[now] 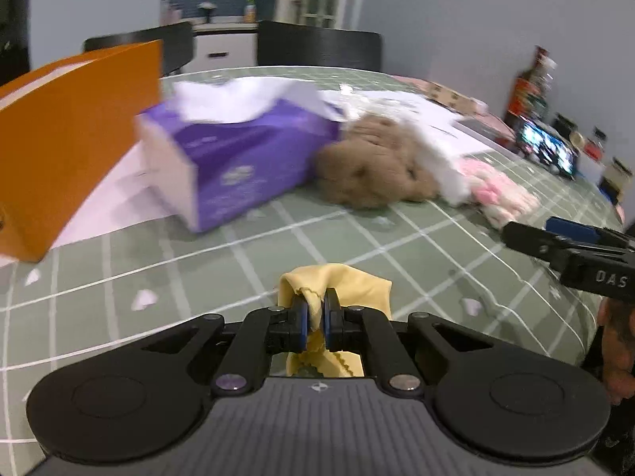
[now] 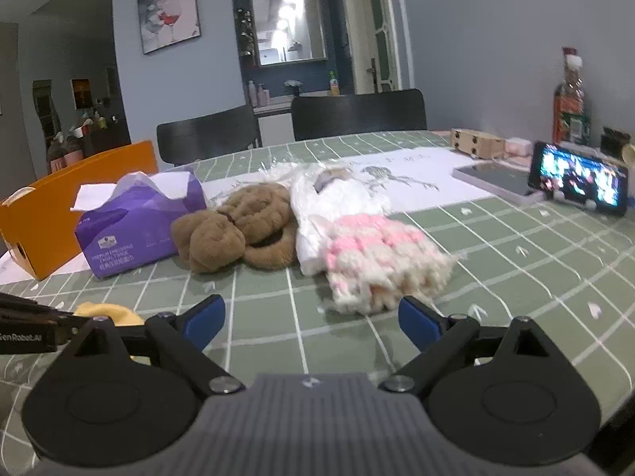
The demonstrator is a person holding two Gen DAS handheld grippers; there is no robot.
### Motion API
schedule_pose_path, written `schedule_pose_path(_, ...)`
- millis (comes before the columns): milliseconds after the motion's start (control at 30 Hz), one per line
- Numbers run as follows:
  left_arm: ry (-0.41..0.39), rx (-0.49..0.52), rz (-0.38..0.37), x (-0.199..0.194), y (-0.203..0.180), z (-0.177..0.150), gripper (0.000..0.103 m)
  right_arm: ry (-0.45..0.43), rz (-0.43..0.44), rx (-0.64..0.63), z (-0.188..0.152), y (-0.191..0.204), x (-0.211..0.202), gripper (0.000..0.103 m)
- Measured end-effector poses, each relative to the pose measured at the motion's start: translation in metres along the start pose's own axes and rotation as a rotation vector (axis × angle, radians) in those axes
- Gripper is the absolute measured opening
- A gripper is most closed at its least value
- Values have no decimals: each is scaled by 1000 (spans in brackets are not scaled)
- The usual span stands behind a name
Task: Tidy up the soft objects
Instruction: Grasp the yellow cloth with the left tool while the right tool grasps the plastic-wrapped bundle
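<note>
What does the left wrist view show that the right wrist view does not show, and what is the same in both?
Only the left wrist view shows the left tongs shut on the yellow cloth. Only the right wrist view shows the right tongs open, a wall picture and a mirror. Both show the purple tissue box, orange box, brown plush toy, pink and white knit and phone.

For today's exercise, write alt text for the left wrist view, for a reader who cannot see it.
The left claw pinches a yellow cloth above a green checked tablecloth. Beyond lie a purple tissue box, a brown plush toy and an orange box.
</note>
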State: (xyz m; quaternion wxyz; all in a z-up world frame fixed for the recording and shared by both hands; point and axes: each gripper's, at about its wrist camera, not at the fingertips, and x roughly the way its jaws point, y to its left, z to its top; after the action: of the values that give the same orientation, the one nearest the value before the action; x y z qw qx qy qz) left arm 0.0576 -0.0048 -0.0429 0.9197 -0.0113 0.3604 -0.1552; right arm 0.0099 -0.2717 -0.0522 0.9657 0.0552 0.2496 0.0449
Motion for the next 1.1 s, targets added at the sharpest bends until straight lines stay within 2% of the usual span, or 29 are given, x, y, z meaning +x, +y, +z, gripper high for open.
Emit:
schedule_pose_path(167, -2, -51, 32, -5, 24, 0, 8, -28, 31, -22, 19, 10, 10, 93)
schedule_pose_path(300, -7, -53, 21, -6, 28, -1, 8, -9, 85, -33, 46, 19, 15, 93)
schedule_pose_path(567, -13, -59, 0, -1, 35, 4, 8, 131, 105, -266, 129, 49, 37, 94)
schedule_pose_path(667, -13, -70, 0, 0, 40, 5, 9, 174, 111, -350, 153, 50, 59, 96)
schedule_pose_path(733, -10, -76, -6, -1, 43, 5, 9, 252, 120, -364, 163, 39, 82, 96)
schedule_pose_path(800, -11, -77, -10, -1, 46, 5, 10, 347, 139, -384, 162, 26, 106, 96)
schedule_pose_path(867, -14, -71, -14, -1, 47, 5, 11, 405, 141, -408, 158, 12, 126, 95)
schedule_pose_path(967, -8, -66, -15, 0, 47, 7, 12, 419, 148, -387, 155, -3, 145, 95)
schedule_pose_path(1100, -12, -65, -7, 3, 46, 9, 12, 399, 181, -253, 168, -17, 162, 95)
